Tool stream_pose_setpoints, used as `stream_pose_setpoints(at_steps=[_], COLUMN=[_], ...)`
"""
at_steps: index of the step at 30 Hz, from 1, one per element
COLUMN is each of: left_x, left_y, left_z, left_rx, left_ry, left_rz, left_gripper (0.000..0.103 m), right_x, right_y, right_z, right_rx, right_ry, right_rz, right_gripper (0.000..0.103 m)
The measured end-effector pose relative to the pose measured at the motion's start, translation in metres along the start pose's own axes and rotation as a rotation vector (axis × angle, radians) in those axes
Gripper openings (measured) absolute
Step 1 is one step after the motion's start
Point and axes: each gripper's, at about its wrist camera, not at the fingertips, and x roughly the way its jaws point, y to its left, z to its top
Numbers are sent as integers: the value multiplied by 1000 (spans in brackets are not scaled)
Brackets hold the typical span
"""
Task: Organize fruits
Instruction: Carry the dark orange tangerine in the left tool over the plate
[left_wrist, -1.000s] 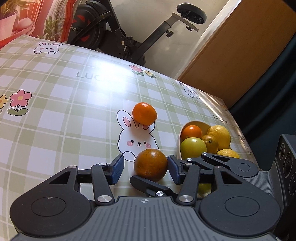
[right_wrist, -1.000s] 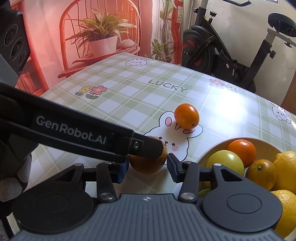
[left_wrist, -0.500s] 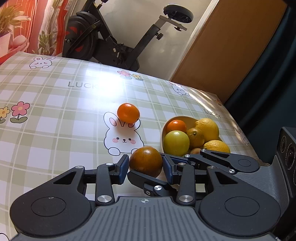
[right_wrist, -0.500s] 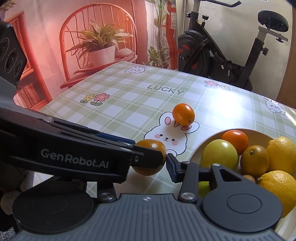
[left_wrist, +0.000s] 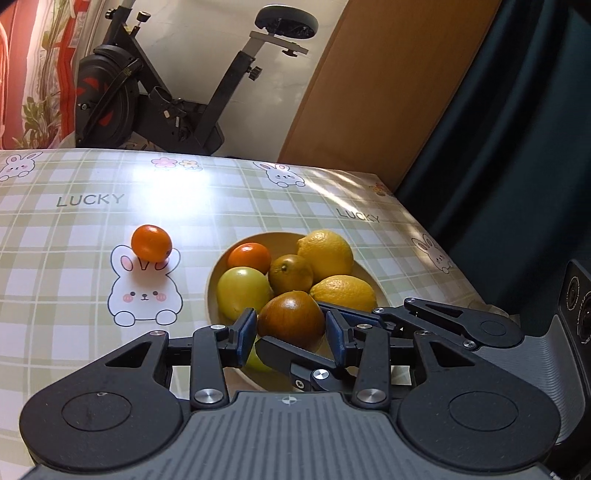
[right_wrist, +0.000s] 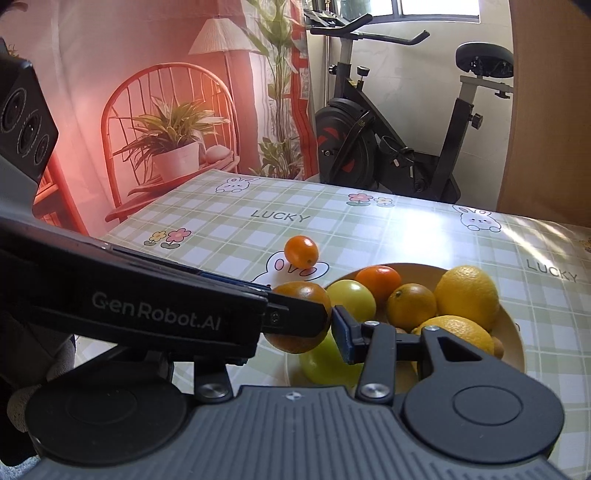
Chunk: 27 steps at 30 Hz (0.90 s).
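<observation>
With both tongs, left gripper (left_wrist: 290, 328) and right gripper (right_wrist: 314, 325), narrowly clamped on one brownish orange (left_wrist: 291, 319) at lower centre, we should lower it gently into the bowl (left_wrist: 214, 291) before loosening either.

- The tabletop (left_wrist: 258, 206) wears a smooth, glossy checked cover that looks like plastic, with a bright glare patch.
- The bowl (left_wrist: 212, 295) is matt and tan.
- The lemons (left_wrist: 325, 254) have dimpled, faintly shiny peel.
- The dark orange (left_wrist: 291, 319) has smooth, glossy skin.
- The left claw (left_wrist: 291, 328) is matt black plastic with blue pads (left_wrist: 246, 332) and bright metal screws.
- The panel (left_wrist: 384, 85) behind looks like matt wood.
</observation>
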Motion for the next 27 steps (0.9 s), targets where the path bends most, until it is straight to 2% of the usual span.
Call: stream_pose_setpoints(at_steps=[10, 16, 27], left_x=[31, 40, 47], left_y=[-33, -30, -24], left_z=[-9, -13, -16], left_rx=[68, 67, 33], left_ry=[81, 114, 132], left_rz=[-8, 12, 9], left_gripper=[44, 44, 44], right_x=[-23, -19, -9], right_y=[-35, -43, -41], right_z=[-20, -31, -35], right_rx=[87, 135, 137], right_ry=[17, 49, 88], right_rz=[-69, -75, -75], right_gripper=[46, 45, 45])
